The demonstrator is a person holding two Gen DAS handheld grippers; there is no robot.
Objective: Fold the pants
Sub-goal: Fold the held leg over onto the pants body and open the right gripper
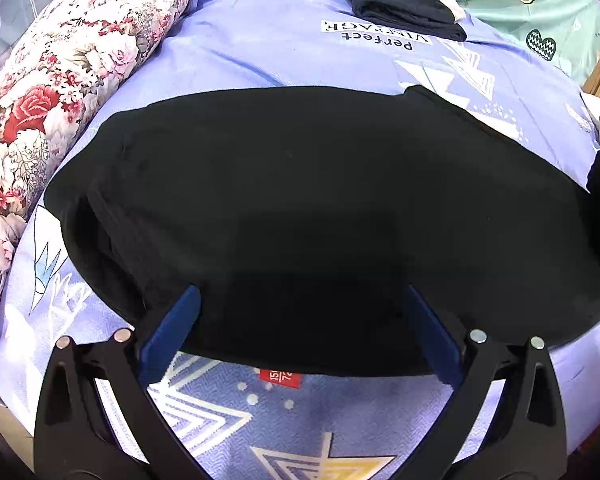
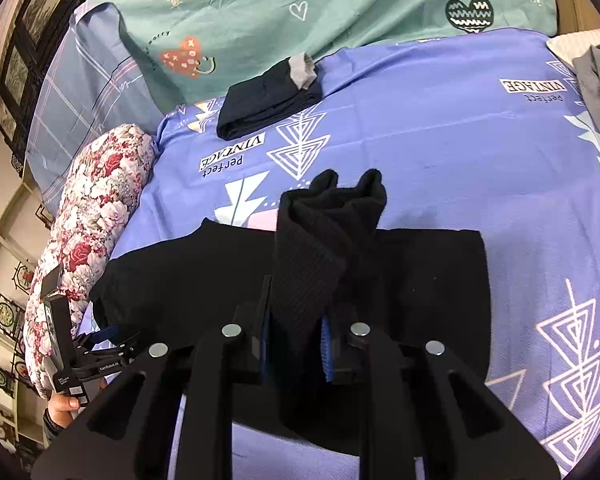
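Observation:
Black pants (image 1: 300,208) lie folded flat on the purple bedspread (image 1: 260,52). My left gripper (image 1: 300,320) is open, its blue fingers (image 1: 172,328) straddling the pants' near edge; a red label (image 1: 281,378) peeks out below that edge. My right gripper (image 2: 296,336) is shut on a bunched ribbed end of the pants (image 2: 320,248), held lifted above the flat part (image 2: 420,280). The left gripper (image 2: 100,356) shows at the left of the right wrist view, at the pants' left edge.
A folded dark garment (image 1: 404,4) (image 2: 268,100) lies at the far side of the bed. A floral bolster (image 1: 60,80) (image 2: 92,240) runs along the left. A green pillow (image 2: 300,8) is behind. Grey clothing (image 2: 596,88) lies at the right.

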